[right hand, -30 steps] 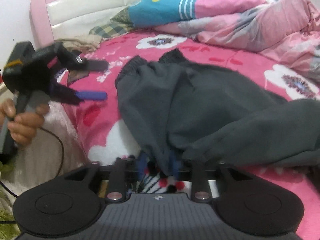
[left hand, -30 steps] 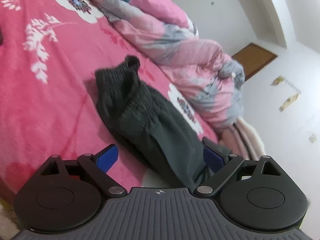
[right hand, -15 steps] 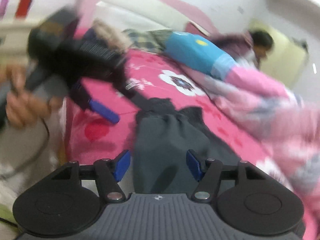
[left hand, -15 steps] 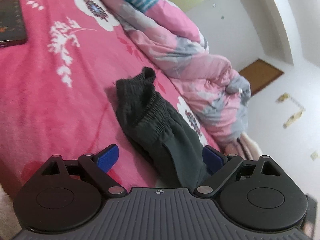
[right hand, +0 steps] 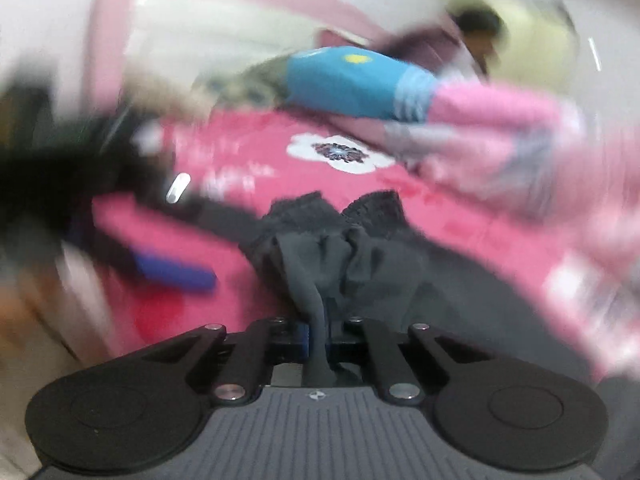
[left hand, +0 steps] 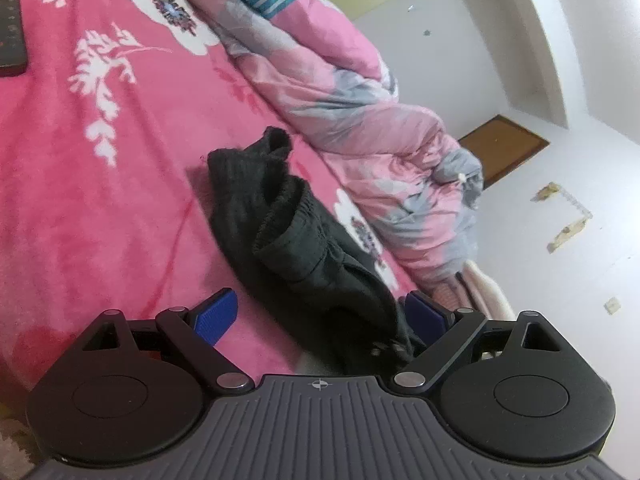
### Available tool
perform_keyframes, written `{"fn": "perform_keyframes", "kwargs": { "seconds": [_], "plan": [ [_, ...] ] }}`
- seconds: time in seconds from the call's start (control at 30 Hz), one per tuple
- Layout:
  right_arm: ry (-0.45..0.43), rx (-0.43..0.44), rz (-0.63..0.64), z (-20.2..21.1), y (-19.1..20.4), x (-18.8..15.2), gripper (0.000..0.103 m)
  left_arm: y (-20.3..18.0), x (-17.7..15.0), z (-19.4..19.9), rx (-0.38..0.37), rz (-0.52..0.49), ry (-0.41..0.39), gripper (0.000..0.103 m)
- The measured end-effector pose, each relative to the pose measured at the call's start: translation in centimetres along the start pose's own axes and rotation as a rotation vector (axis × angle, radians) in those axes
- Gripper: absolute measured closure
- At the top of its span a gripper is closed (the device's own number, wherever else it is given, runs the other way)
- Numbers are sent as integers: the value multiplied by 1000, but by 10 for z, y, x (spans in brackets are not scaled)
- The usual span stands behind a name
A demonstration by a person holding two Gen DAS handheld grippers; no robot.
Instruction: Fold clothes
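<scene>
Here the right gripper (right hand: 318,334) pinches the dark trousers (right hand: 336,248), left gripper (left hand: 320,316) spread

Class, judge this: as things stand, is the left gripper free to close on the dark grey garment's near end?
Probably yes. The left gripper is open, its blue pads either side of the dark grey garment, nothing between them. The right gripper already pinches another part.

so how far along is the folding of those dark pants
Early stage. Done: little, as the dark pants lie bunched on the pink bedsheet, with no neat fold. In hand: the right hand-held gripper is shut on the fabric; the left hand-held gripper is open around it. Left: flattening and folding.
</scene>
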State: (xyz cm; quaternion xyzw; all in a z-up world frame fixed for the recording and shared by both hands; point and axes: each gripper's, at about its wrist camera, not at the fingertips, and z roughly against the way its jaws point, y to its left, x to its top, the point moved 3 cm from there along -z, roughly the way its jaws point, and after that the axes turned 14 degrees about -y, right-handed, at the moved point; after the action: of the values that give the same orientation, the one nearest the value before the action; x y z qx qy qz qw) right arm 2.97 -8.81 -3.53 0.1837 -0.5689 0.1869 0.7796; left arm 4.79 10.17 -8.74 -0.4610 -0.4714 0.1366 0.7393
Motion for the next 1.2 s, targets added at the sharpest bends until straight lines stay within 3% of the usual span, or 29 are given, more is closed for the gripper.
{"fn": "perform_keyframes", "kwargs": {
  "seconds": [0.1, 0.2, 0.33, 0.43, 0.53, 0.63, 0.7, 0.77, 0.9, 1.0, 1.07, 1.2],
  "plan": [
    [-33, 81, -263, 6, -22, 2, 98, -3, 3, 3, -37, 14, -21, 11],
    [-49, 147, -434, 8, -34, -2, 98, -5, 6, 5, -64, 28, -32, 11],
    [-47, 185, -482, 6, -32, -11, 98, -5, 6, 5, -61, 29, -35, 14],
    [-52, 208, -447, 10, -20, -15, 98, -4, 5, 3, -45, 25, -33, 21],
    [-49, 224, -385, 12, -6, -16, 98, -3, 4, -1, -17, 19, -26, 36],
    [-39, 219, -294, 15, 9, -17, 96, 1, 4, -1, 38, 2, -20, 57],
    [-10, 214, -234, 18, 14, -16, 93, 3, 4, -2, 74, -9, -16, 77],
    [20, 237, -199, 25, 11, -9, 87, 5, 5, 0, 109, -27, -16, 89],
    [-3, 272, -166, 45, -17, 26, 66, 4, 12, 21, 170, -85, -38, 93],
    [-42, 221, -130, 38, -52, 63, 49, 8, 15, 43, 209, -75, -53, 93],
    [-27, 189, -87, 13, -73, 78, 35, 11, 13, 54, 237, -68, -58, 93],
    [79, 128, -26, -64, -112, 88, 31, 16, 8, 65, 285, -64, -57, 93]
  ]
}}
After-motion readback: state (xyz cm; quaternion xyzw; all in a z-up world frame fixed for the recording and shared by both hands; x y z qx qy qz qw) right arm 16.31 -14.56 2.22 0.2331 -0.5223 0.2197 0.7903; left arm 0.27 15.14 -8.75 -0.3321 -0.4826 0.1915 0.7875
